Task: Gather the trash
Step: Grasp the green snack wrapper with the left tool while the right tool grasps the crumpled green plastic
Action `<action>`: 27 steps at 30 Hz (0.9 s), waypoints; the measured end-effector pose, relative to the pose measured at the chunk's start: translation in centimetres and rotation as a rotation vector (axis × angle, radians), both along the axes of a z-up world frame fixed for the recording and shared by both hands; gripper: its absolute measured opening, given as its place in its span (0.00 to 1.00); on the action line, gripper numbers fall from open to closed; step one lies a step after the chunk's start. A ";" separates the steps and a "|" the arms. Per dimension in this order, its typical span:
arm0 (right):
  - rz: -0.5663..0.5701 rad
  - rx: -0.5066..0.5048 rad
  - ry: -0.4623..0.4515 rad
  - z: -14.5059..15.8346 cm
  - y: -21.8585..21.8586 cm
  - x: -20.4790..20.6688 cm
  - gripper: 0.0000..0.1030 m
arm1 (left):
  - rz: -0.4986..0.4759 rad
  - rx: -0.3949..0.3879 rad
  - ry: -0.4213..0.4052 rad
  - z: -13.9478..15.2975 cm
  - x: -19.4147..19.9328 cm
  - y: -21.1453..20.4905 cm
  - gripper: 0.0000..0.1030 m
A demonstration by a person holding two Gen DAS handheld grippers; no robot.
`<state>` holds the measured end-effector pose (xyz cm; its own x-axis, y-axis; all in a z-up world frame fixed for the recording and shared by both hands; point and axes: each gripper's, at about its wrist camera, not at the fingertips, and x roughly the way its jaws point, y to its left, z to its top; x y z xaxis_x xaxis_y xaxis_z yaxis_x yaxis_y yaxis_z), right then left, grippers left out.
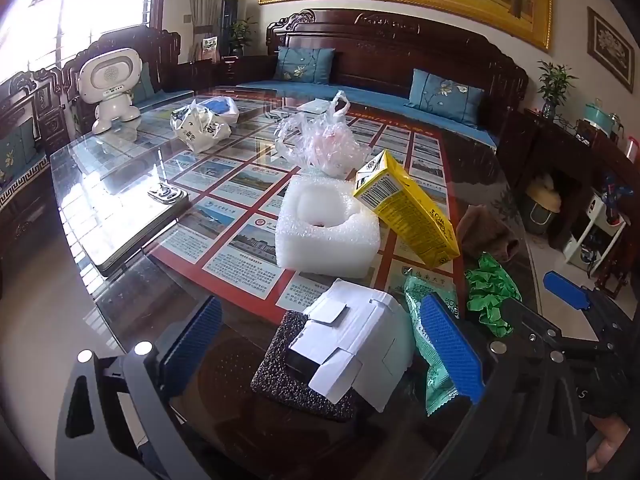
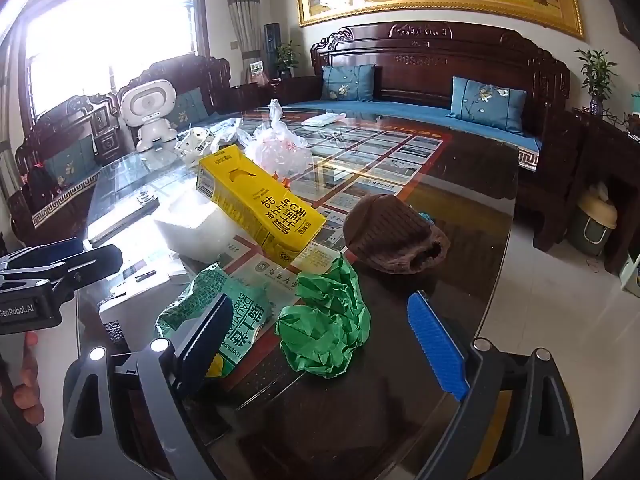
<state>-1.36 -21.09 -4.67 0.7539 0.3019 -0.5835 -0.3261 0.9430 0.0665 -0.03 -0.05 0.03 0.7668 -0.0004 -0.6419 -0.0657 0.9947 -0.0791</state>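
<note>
Your left hand-held gripper (image 1: 326,354) is spread wide around the flattened white box (image 1: 356,344) on black foam (image 1: 280,380). Your right hand-held gripper (image 2: 324,354) gapes around the crumpled green paper (image 2: 326,328). Yellow carton (image 2: 260,206) leans on white foam (image 1: 326,228); brown cloth (image 2: 394,236) nearby, all on the glass counter (image 2: 460,184), sofa (image 2: 440,80) behind.

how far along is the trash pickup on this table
Nothing looks collected yet. Both claws are open and empty: the left claw frames the white paper box, the right claw frames the crumpled green paper. Still on the glass table: yellow carton, white foam block, green wrapper, clear plastic bag.
</note>
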 end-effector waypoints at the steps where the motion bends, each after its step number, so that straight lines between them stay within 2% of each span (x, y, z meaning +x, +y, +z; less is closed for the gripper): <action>1: -0.001 0.000 -0.002 0.0 0.0 0.0 0.84 | 0.000 -0.005 -0.002 0.1 0.2 0.2 0.96; 8: -0.005 -0.015 0.006 -0.2 -0.1 0.4 0.84 | -0.005 0.000 0.004 0.2 0.0 0.1 0.96; 16: 0.023 -0.078 0.060 -1.1 0.7 2.7 0.81 | -0.013 0.017 0.014 0.2 0.2 -0.5 0.96; 19: 0.050 -0.098 0.097 -1.7 1.1 3.6 0.72 | -0.016 0.031 0.017 0.0 0.3 -1.3 0.96; 21: 0.070 -0.096 0.125 -2.3 1.2 4.1 0.58 | -0.018 0.034 0.024 -0.2 0.4 -1.5 0.96; 23: 0.088 -0.095 0.142 -2.6 1.2 4.3 0.50 | -0.024 0.040 0.021 -0.4 0.4 -1.8 0.96; 27: 0.112 -0.049 0.134 -2.2 0.5 4.0 0.41 | -0.041 0.049 0.038 -0.7 0.4 -2.4 0.96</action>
<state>2.67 -20.59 -6.85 0.6316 0.3481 -0.6928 -0.4203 0.9046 0.0714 0.38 -2.45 -0.63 0.7416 0.0008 -0.6709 -0.0270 0.9992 -0.0286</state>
